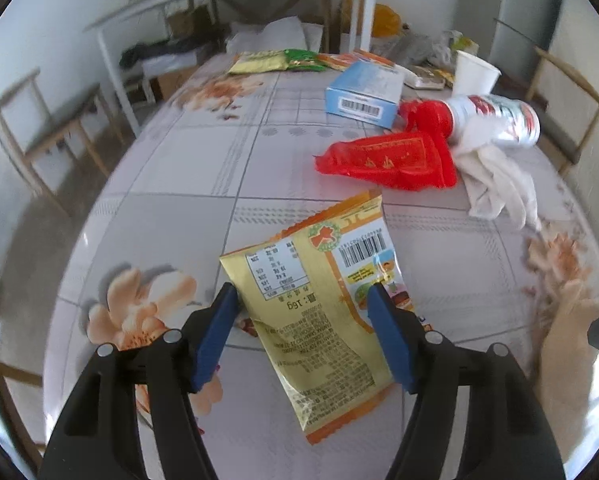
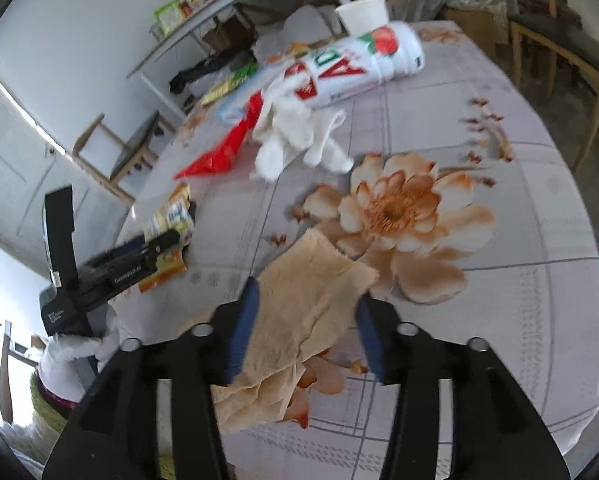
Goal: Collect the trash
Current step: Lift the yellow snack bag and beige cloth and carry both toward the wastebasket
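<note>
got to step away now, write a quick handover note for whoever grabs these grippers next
Left gripper: open, fingers astride the yellow snack wrapper lying on the table.
Right gripper: open, fingers either side of the crumpled tan paper.
Done: nothing visibly binned.
Left: those two, plus red wrapper, white gloves, tipped bottle, blue box, paper cup, and packets at the far edge.

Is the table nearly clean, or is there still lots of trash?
Nothing looks done yet. In hand: the left claw stands open around a yellow snack bag, and the right claw open around a tan cloth. Left: the red wrapper, blue box, bottle, white cloth, paper cup and far wrappers.
</note>
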The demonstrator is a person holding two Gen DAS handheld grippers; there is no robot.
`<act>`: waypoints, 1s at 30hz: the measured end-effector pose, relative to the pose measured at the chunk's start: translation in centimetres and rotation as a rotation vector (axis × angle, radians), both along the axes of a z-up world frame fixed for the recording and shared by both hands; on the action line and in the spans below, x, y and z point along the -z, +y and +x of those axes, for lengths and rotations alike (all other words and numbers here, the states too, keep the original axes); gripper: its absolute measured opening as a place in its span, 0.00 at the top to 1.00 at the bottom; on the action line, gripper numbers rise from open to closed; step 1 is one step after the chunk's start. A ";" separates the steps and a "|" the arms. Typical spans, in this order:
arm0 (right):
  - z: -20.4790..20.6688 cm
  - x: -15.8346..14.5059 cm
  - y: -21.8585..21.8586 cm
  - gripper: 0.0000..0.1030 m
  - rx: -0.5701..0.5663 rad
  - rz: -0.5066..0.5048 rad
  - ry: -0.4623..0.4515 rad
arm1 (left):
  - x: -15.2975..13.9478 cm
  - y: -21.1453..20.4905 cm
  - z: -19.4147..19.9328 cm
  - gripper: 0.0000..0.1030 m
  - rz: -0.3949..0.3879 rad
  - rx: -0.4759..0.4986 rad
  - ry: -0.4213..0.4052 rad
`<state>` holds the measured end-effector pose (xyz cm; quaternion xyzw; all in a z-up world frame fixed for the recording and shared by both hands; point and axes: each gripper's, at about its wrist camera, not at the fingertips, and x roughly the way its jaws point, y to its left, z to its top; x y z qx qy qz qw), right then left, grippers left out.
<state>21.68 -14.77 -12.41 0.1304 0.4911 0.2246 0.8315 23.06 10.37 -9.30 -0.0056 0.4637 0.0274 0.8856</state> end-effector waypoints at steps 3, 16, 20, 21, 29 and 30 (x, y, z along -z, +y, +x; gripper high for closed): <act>-0.6 0.3 0.7 0.38 -0.028 -0.019 -0.001 | 0.0 0.1 0.2 0.39 -0.001 0.012 -0.009; -4.5 1.5 6.8 0.15 -0.149 -0.377 -0.170 | -0.4 0.5 0.2 0.87 -0.006 0.027 -0.056; -5.2 1.4 6.7 0.36 -0.120 -0.369 -0.188 | -0.9 0.9 0.0 0.91 -0.042 0.032 -0.078; -5.2 1.3 6.5 0.46 -0.105 -0.366 -0.185 | -1.1 1.0 -0.1 0.91 -0.049 0.033 -0.083; -4.2 0.8 4.3 0.97 -0.010 -0.279 -0.125 | -4.2 1.7 -2.1 0.96 -0.143 0.044 -0.155; -4.1 0.8 3.9 0.98 0.002 -0.256 -0.116 | -5.2 1.6 -2.6 0.96 -0.145 0.052 -0.178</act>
